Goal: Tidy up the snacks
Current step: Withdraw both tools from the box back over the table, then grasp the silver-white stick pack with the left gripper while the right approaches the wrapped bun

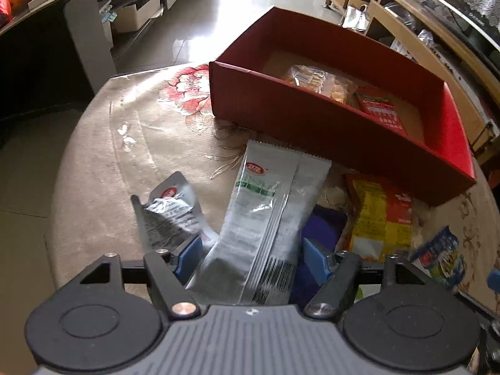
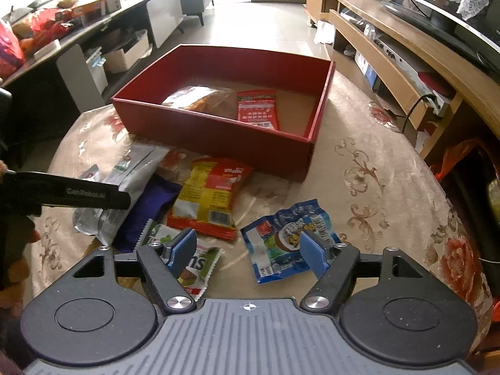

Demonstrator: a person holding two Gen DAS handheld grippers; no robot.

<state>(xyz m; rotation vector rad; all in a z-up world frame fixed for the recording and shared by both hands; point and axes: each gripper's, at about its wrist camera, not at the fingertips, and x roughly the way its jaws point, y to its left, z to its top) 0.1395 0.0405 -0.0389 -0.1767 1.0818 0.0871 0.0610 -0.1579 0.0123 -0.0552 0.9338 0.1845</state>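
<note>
A red box on the table holds a clear bag of biscuits and a red packet. My left gripper is open, its blue pads either side of a long silver packet lying on the cloth. A small silver sachet lies to its left, a purple packet under it. My right gripper is open and empty above the cloth, between a green-and-white packet and a blue packet. A yellow-and-red bag lies before the box.
The round table wears a beige floral cloth. My left gripper's black body reaches in from the left in the right wrist view. A wooden TV cabinet stands right, a dark counter left.
</note>
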